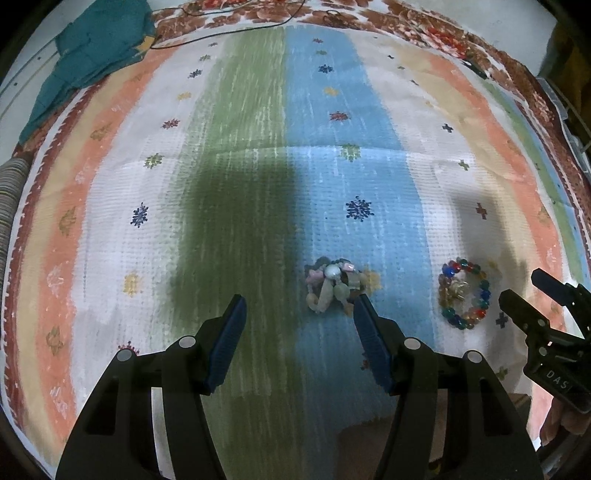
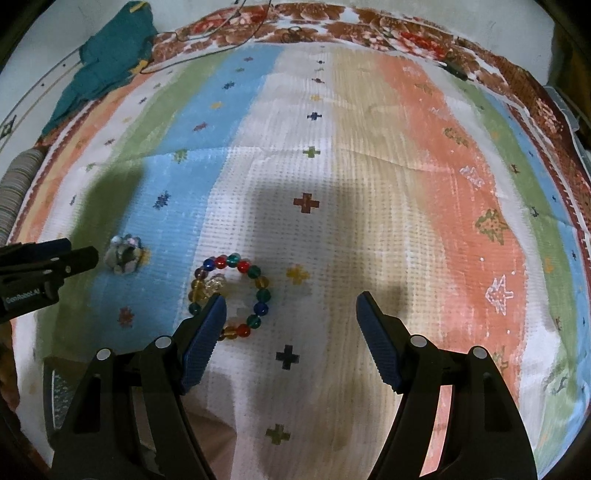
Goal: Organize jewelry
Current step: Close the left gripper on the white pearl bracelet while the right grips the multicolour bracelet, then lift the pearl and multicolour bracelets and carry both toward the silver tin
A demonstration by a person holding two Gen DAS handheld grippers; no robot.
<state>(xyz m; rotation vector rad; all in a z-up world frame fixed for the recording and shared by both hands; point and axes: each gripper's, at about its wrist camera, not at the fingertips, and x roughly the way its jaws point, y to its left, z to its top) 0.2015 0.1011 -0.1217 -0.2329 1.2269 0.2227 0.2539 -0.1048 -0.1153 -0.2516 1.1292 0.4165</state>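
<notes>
A heap of pale stone jewelry [image 1: 332, 284] lies on the blue stripe of the striped cloth [image 1: 236, 184]. My left gripper [image 1: 299, 306] is open, its right fingertip just beside the heap. A bracelet of colored glass beads [image 1: 464, 293] lies to the right on the white stripe. In the right wrist view the bracelet [image 2: 231, 295] lies by the left fingertip of my open right gripper [image 2: 290, 306], with a small gold piece inside the ring. The pale heap also shows in the right wrist view [image 2: 123, 254], with the left gripper [image 2: 79, 258] beside it. The right gripper also shows in the left wrist view [image 1: 524, 295].
A teal cloth [image 1: 92, 55] lies bunched at the far left corner. A thin black cord [image 1: 221, 29] runs along the far floral border. A striped roll [image 1: 11, 199] sits at the left edge. The cloth's near edge drops off below the grippers.
</notes>
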